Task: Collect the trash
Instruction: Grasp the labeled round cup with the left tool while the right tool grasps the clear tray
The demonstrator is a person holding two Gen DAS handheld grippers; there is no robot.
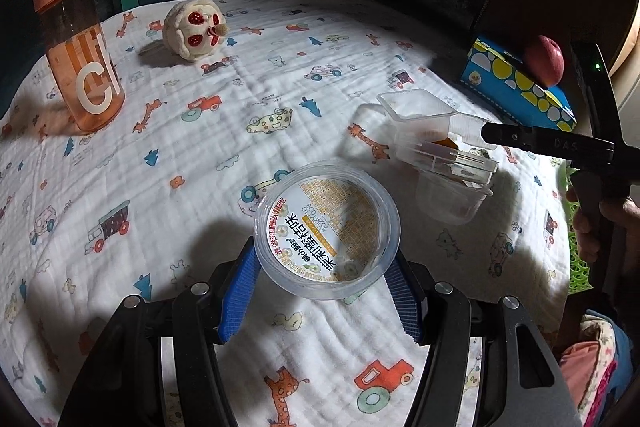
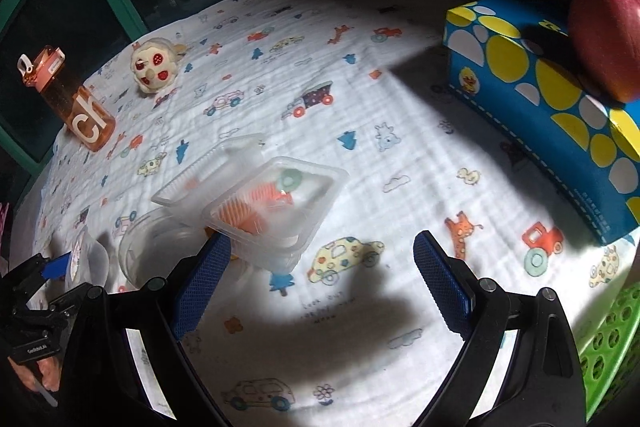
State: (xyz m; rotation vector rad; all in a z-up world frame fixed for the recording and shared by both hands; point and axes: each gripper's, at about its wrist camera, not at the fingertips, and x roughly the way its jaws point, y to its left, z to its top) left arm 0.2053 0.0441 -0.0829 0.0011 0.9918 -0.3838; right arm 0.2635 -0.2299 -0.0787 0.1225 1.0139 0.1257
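The left gripper (image 1: 326,277) has its two blue fingers (image 1: 236,301) closed partway on one round clear plastic tub (image 1: 327,230) with a printed label, held above the table (image 1: 168,163). The right gripper (image 2: 320,283) stands wide open and empty, its left finger (image 2: 202,279) beside one clear hinged clamshell box (image 2: 272,207), which leans on one clear cup (image 2: 154,251). Also here: one orange bottle (image 1: 76,47), one plush toy (image 1: 196,27), one blue tissue box (image 2: 552,111) bearing one red apple (image 2: 606,35), one green basket (image 2: 608,355).

round labelled lid (image 1: 327,234) upright, clear hinged box (image 2: 272,207) open beside a clear cup (image 2: 160,251), apparently empty.
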